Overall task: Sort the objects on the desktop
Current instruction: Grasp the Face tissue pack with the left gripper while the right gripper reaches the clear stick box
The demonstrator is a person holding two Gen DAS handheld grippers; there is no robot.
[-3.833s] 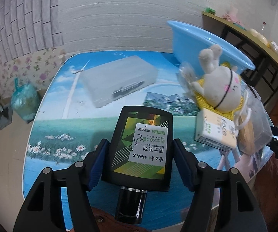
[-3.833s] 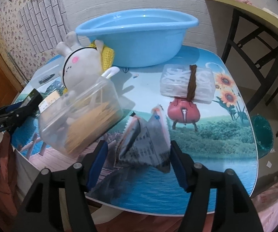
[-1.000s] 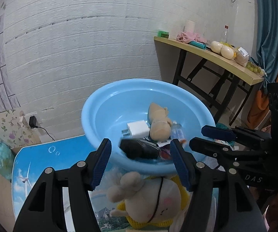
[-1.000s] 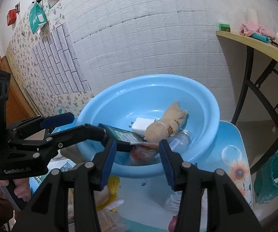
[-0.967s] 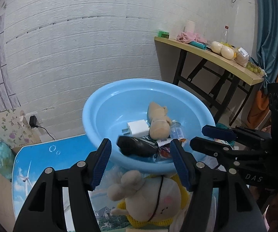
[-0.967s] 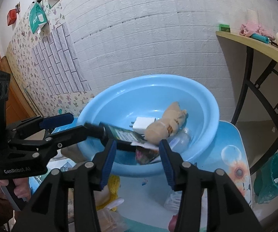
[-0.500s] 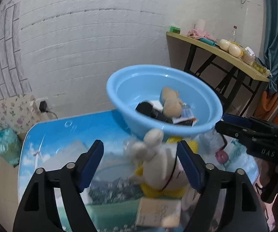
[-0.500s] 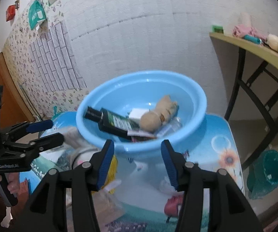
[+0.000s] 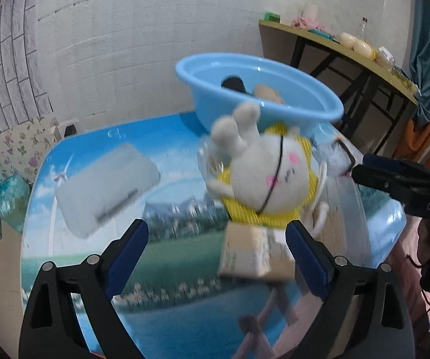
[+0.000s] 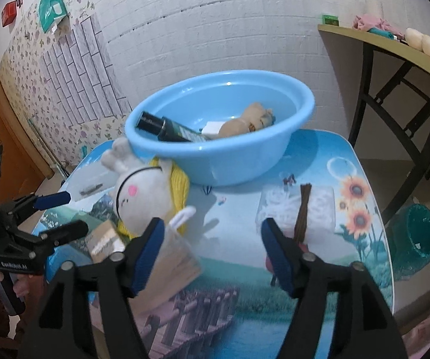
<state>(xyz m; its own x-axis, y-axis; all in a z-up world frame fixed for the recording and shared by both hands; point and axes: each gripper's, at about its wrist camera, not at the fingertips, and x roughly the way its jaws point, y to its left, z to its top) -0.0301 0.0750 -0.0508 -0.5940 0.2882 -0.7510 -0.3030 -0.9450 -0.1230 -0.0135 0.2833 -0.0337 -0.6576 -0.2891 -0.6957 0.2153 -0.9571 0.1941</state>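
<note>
Blue basin (image 10: 215, 155) holds your dark bottle (image 10: 170, 130); both your left claw (image 9: 215, 257) and right claw (image 10: 212, 251) gape empty above the tabletop (image 10: 319, 257).

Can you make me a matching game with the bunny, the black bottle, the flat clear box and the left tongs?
Things:
1. plush bunny
2. black bottle
3. flat clear box
4. left tongs

Places or states:
A. lying inside the blue basin
B. open and holding nothing
C. alone on the table's left side
D. on the table just in front of the basin

Pairs: 1-D, 2-A, 3-C, 4-B
</note>
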